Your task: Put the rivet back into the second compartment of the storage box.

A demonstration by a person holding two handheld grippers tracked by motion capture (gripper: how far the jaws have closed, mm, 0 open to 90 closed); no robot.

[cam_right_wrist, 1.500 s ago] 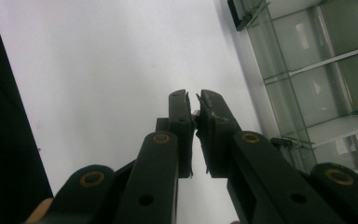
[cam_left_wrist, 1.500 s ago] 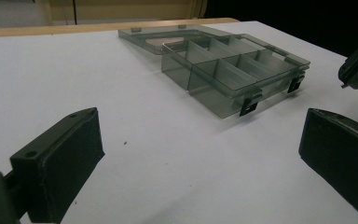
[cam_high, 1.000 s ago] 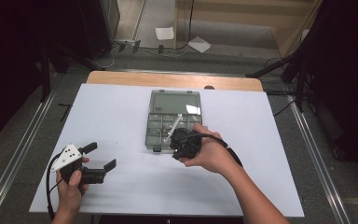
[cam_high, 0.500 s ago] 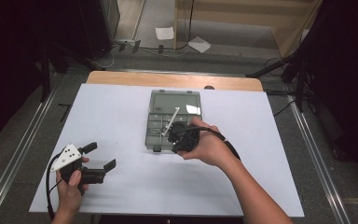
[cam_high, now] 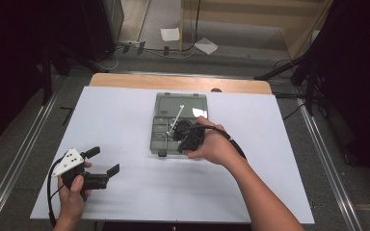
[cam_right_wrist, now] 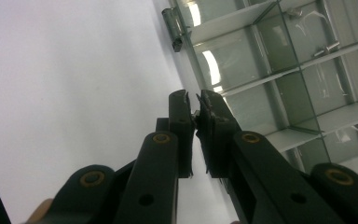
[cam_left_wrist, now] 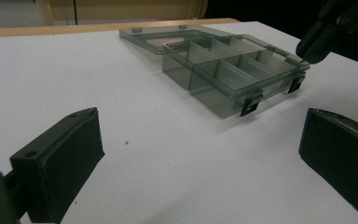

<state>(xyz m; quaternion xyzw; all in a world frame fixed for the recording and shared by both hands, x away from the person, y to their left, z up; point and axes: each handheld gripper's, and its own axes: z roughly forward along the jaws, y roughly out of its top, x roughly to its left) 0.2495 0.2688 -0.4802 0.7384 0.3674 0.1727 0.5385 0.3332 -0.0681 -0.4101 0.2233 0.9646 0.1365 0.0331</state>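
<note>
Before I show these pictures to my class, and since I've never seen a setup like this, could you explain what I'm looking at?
A person at a table holds a hand-held gripper in each hand. The high view looks down from above. The left gripper rests open on the white table. The right gripper is shut over a clear plastic box with compartments, its lid laid open; a thin white stick rises from it, perhaps pinched. The other two pictures come from cameras riding on each gripper: one shows the box across the table, the other its compartments close up.
</note>
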